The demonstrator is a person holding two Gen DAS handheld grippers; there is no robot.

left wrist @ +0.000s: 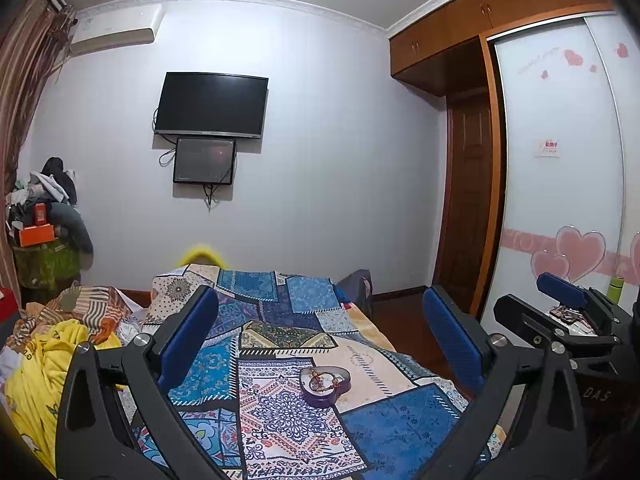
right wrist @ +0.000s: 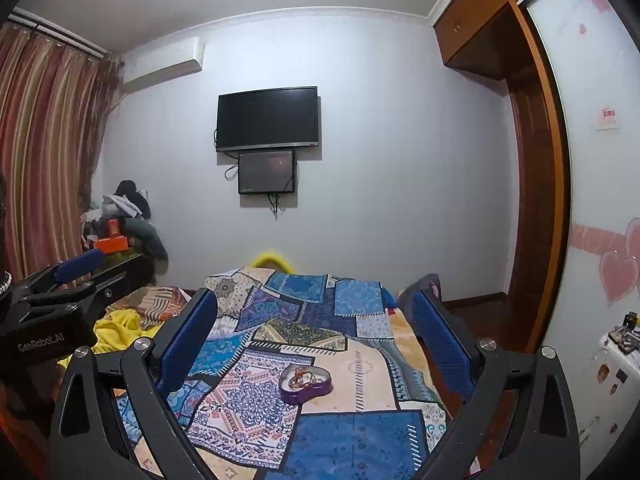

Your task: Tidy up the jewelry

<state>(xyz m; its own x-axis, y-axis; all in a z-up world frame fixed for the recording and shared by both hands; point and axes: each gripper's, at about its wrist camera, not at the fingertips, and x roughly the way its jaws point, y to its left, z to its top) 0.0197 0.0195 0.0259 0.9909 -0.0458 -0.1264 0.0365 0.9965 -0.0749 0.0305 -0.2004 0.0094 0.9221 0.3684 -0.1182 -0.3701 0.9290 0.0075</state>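
Note:
A purple heart-shaped tin (left wrist: 325,386) lies open on the patchwork bedspread (left wrist: 280,312), with beaded jewelry (left wrist: 320,378) inside it. It also shows in the right wrist view (right wrist: 306,384) with the jewelry (right wrist: 301,378) in it. My left gripper (left wrist: 320,340) is open and empty, held above the bed short of the tin. My right gripper (right wrist: 316,334) is open and empty, also short of the tin. The right gripper shows at the right edge of the left wrist view (left wrist: 568,312); the left gripper shows at the left edge of the right wrist view (right wrist: 72,276).
Yellow and striped bedding (left wrist: 60,344) is heaped at the bed's left. A clothes pile with an orange box (left wrist: 36,234) stands by the curtain. A TV (left wrist: 212,106) hangs on the far wall. A wardrobe with heart decals (left wrist: 560,200) and a white case (right wrist: 612,380) stand at the right.

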